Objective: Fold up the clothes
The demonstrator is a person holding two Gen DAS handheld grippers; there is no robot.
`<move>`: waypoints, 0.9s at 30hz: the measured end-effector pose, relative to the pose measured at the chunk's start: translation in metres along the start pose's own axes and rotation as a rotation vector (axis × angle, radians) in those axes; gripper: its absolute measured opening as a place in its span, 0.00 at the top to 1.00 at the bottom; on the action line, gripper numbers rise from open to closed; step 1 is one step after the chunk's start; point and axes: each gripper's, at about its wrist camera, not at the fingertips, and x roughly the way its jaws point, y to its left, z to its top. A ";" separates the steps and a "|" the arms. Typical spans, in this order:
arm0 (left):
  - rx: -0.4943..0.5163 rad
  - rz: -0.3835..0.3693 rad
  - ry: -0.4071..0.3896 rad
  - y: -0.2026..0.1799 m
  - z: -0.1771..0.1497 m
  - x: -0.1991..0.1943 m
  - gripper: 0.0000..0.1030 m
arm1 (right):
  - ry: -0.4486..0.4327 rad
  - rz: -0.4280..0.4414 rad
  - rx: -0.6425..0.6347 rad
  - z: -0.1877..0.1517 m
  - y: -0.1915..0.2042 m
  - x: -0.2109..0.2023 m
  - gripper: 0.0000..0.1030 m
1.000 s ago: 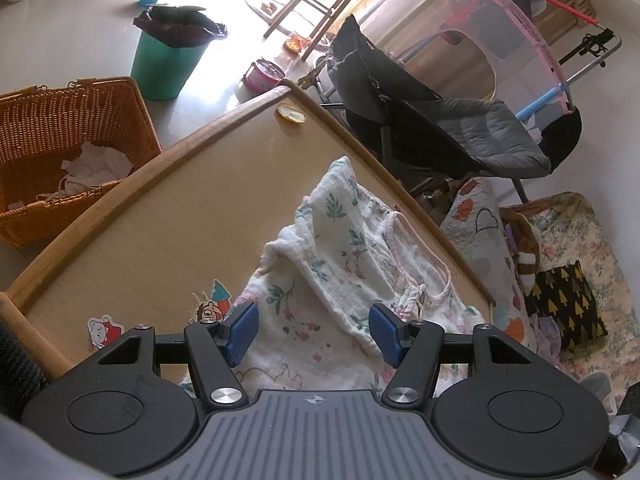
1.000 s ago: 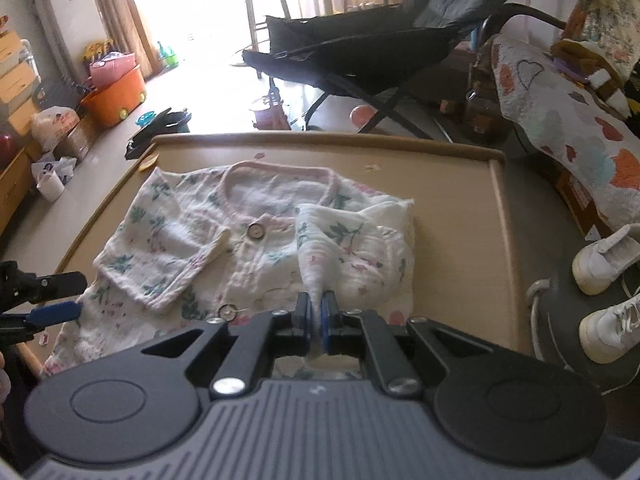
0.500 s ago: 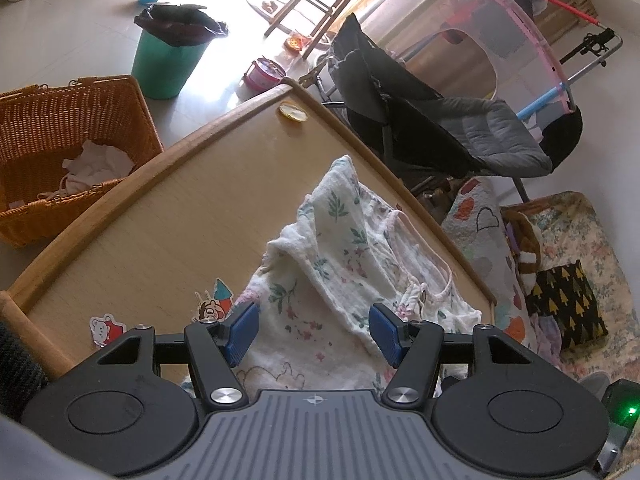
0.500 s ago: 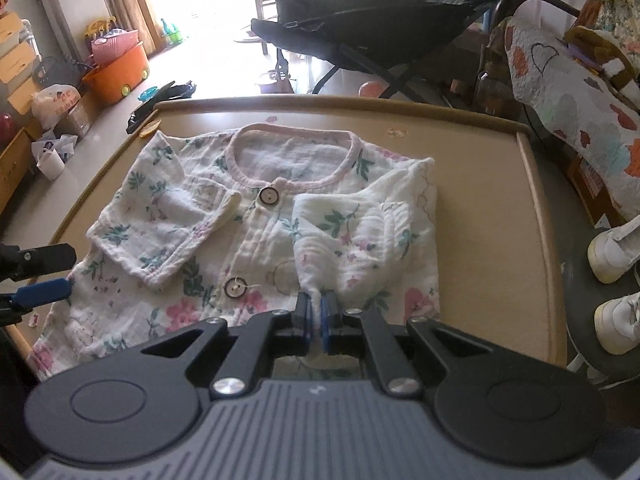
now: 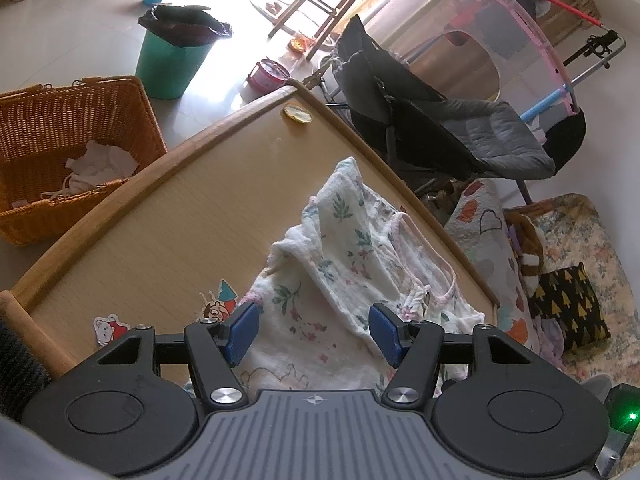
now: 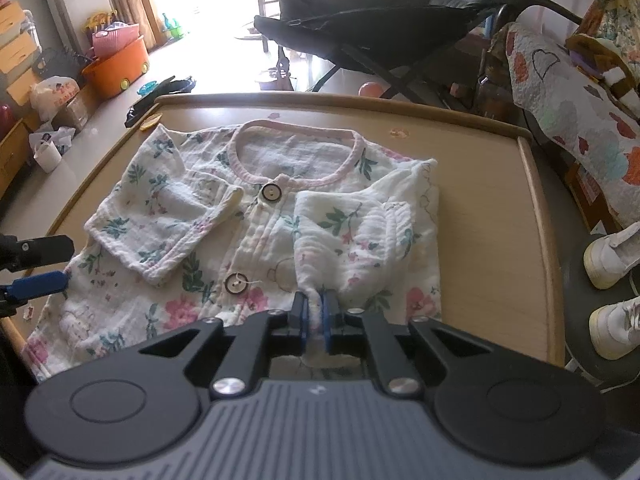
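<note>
The right gripper (image 6: pixel 315 312) points steeply down, its blue pads nearly together; its jaws have just been opening a little, with a pinch of white cloth between them. The left gripper (image 5: pixel 314 334) tilts down less steeply, its jaws standing well apart and gripping nothing. In the right wrist view the left gripper's fingers (image 6: pixel 38 283) reach in from the left edge.
</note>
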 end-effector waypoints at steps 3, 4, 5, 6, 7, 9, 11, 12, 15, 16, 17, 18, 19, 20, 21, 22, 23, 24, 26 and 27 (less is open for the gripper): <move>-0.005 0.005 -0.005 0.001 0.001 -0.001 0.39 | -0.004 -0.002 -0.003 0.001 0.001 -0.001 0.91; -0.007 0.005 -0.008 0.002 0.001 -0.002 0.39 | -0.008 -0.003 -0.009 0.001 0.002 -0.003 0.91; -0.009 0.006 -0.010 0.002 0.001 -0.002 0.39 | -0.013 -0.003 -0.015 0.002 0.003 -0.004 0.89; -0.010 0.006 -0.011 0.002 0.001 -0.002 0.39 | -0.017 -0.003 -0.021 0.002 0.004 -0.005 0.88; -0.012 0.007 -0.012 0.002 0.001 -0.003 0.39 | -0.022 -0.004 -0.030 0.002 0.005 -0.006 0.84; -0.016 0.007 -0.014 0.003 0.002 -0.003 0.39 | -0.031 -0.006 -0.049 0.003 0.008 -0.010 0.79; -0.018 0.008 -0.014 0.003 0.002 -0.003 0.39 | -0.037 -0.007 -0.060 0.004 0.010 -0.013 0.73; -0.019 0.008 -0.015 0.003 0.002 -0.004 0.39 | -0.041 -0.007 -0.066 0.004 0.011 -0.014 0.71; -0.025 0.010 -0.016 0.003 0.001 -0.004 0.39 | -0.055 -0.004 -0.083 0.005 0.014 -0.019 0.66; -0.026 0.010 -0.016 0.003 0.002 -0.004 0.39 | -0.060 -0.006 -0.086 0.006 0.015 -0.021 0.64; -0.028 0.010 -0.015 0.004 0.002 -0.004 0.39 | -0.067 -0.006 -0.086 0.006 0.015 -0.023 0.61; -0.029 0.010 -0.015 0.004 0.002 -0.004 0.39 | -0.075 -0.005 -0.084 0.007 0.015 -0.025 0.60; -0.031 0.011 -0.015 0.004 0.002 -0.004 0.39 | -0.080 0.000 -0.084 0.007 0.015 -0.027 0.59; -0.032 0.011 -0.016 0.004 0.002 -0.005 0.39 | -0.084 0.003 -0.084 0.008 0.016 -0.029 0.58; -0.033 0.011 -0.016 0.004 0.001 -0.005 0.39 | -0.087 0.004 -0.083 0.009 0.016 -0.030 0.57; -0.035 0.012 -0.017 0.004 0.001 -0.005 0.39 | -0.091 0.008 -0.083 0.009 0.016 -0.033 0.55; -0.036 0.012 -0.017 0.004 0.001 -0.005 0.39 | -0.095 0.012 -0.083 0.009 0.016 -0.035 0.55; -0.037 0.012 -0.018 0.004 0.001 -0.005 0.39 | -0.102 0.020 -0.082 0.009 0.016 -0.037 0.54; -0.038 0.013 -0.019 0.004 0.001 -0.006 0.39 | -0.108 0.039 -0.076 0.009 0.014 -0.042 0.51; -0.039 0.014 -0.020 0.004 0.001 -0.005 0.39 | -0.110 0.049 -0.073 0.009 0.014 -0.044 0.50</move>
